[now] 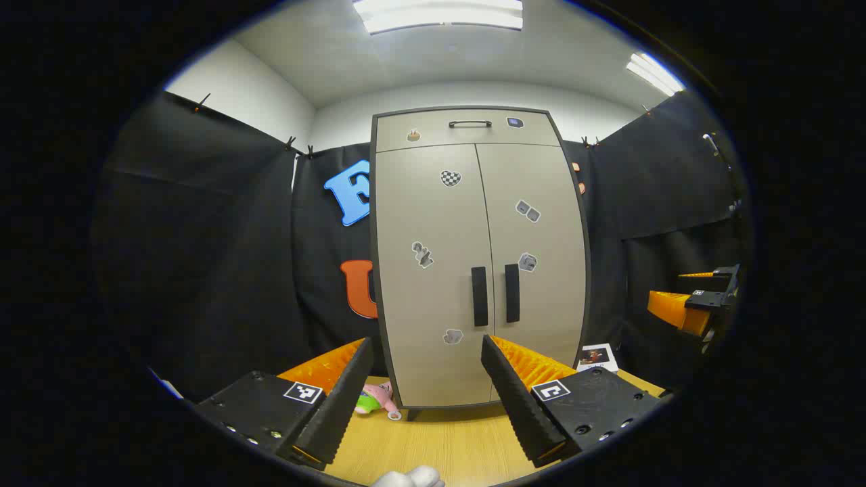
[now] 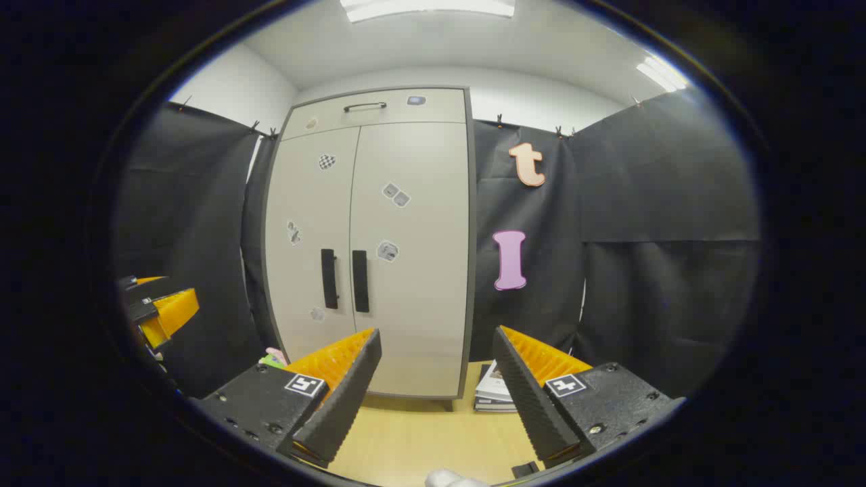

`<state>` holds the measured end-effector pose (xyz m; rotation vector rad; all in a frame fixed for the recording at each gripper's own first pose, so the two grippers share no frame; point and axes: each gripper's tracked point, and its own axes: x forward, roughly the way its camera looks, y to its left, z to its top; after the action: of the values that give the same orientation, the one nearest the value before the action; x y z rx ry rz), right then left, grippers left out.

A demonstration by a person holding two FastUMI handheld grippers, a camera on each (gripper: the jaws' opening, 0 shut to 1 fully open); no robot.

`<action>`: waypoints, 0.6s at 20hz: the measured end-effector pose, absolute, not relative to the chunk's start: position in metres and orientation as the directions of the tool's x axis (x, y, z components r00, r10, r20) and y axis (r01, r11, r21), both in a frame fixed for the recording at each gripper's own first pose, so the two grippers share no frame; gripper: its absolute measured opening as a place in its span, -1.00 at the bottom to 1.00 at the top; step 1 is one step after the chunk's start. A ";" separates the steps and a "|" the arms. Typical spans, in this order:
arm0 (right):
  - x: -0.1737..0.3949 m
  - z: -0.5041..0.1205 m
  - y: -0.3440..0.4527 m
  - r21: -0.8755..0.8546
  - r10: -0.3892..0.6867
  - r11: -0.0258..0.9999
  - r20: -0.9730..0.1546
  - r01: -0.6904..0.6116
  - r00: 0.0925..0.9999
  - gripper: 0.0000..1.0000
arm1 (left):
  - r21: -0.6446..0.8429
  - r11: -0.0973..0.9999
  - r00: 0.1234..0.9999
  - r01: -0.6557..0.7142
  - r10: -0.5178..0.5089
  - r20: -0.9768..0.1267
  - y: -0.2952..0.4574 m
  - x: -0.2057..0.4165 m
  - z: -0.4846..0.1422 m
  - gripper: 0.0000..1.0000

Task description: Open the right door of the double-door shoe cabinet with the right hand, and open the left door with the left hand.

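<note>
Both tongs [image 1: 426, 368] [image 2: 436, 362] gape level before the closed shoe cabinet [image 1: 477, 257].

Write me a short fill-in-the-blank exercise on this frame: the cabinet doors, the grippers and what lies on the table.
1. Both doors of the cabinet are ____.
2. The left gripper and the right gripper both have their fingers ____.
3. Each door has a dark upright ____ near the middle seam.
4. By the cabinet's foot in the left gripper view lies a pink and green ____ toy.

Missing words: closed; open; handle; plush
</note>
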<state>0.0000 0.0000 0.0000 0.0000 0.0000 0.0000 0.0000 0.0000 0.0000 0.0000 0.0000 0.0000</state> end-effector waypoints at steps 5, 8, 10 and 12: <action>-0.006 0.003 0.003 -0.011 0.003 1.000 0.004 -0.003 1.000 1.00 | -0.008 1.000 1.000 -0.001 0.001 -0.003 0.000 -0.005 0.000 0.93; -0.007 0.003 0.008 -0.014 0.013 1.000 0.002 -0.013 1.000 1.00 | -0.006 1.000 1.000 -0.007 0.007 -0.002 0.005 -0.007 0.001 0.93; -0.008 0.000 0.011 -0.013 0.019 1.000 -0.002 -0.019 1.000 1.00 | -0.011 1.000 1.000 -0.009 0.009 -0.003 0.007 -0.008 0.000 0.92; -0.006 -0.002 0.012 -0.010 0.017 1.000 -0.005 -0.017 1.000 1.00 | -0.010 1.000 1.000 -0.014 0.014 -0.006 0.009 -0.011 -0.002 0.93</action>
<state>-0.0062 0.0116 -0.0016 -0.0104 0.0050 0.0174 -0.0109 0.0092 -0.0020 -0.0100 0.0061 0.0140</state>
